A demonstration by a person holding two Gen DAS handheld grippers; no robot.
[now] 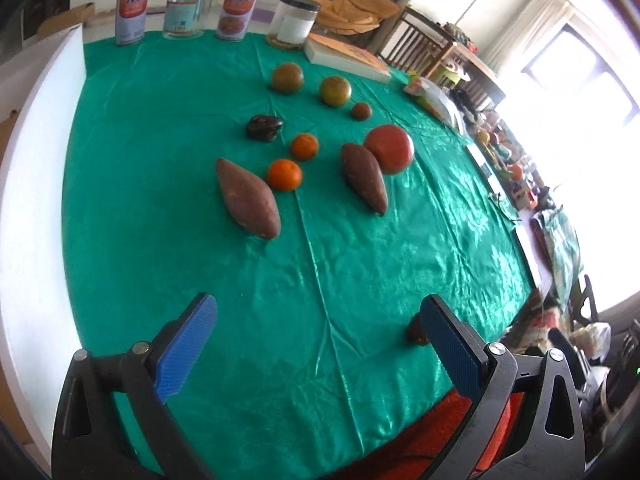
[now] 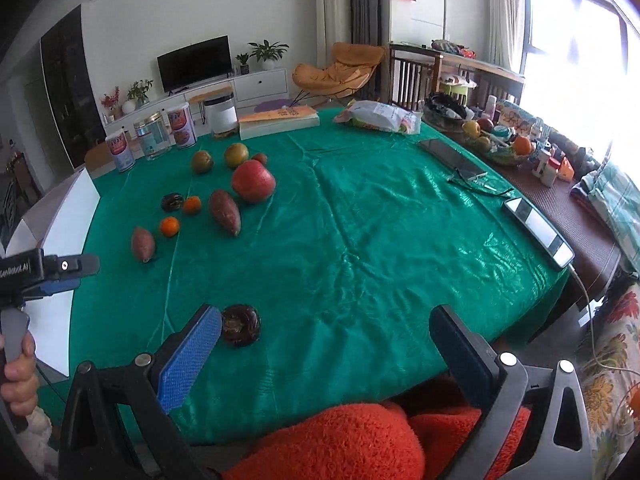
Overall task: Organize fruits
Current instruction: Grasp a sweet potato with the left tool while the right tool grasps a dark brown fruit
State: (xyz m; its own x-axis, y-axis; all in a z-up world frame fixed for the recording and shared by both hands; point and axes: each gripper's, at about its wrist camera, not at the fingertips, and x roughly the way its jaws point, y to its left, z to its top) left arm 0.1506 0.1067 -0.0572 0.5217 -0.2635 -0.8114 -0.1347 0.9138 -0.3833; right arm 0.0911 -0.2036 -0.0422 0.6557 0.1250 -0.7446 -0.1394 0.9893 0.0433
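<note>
Produce lies loose on the green cloth point(image 1: 360, 264): two sweet potatoes point(image 1: 247, 198) point(image 1: 364, 177), two small oranges point(image 1: 284, 175) point(image 1: 304, 146), a big red fruit point(image 1: 389, 148), two greenish round fruits point(image 1: 287, 77) point(image 1: 335, 91), a small brown fruit point(image 1: 361, 111) and a dark wrinkled fruit point(image 1: 264, 127). My left gripper point(image 1: 318, 344) hovers open near the table's front, nothing between its fingers. Another dark round fruit point(image 2: 241, 325) lies alone just beside the left finger of my right gripper point(image 2: 326, 354), which is open and empty. The left gripper point(image 2: 60, 272) shows at the right wrist view's left edge.
Three cans, a glass jar point(image 1: 188, 10) and a white-filled jar point(image 1: 295, 20) line the far edge, beside a book point(image 1: 348, 56). A snack bag point(image 2: 380, 118), phones point(image 2: 452, 158) point(image 2: 540, 232) and a cluttered side table point(image 2: 512, 148) lie right. A white board point(image 1: 36, 160) borders the left.
</note>
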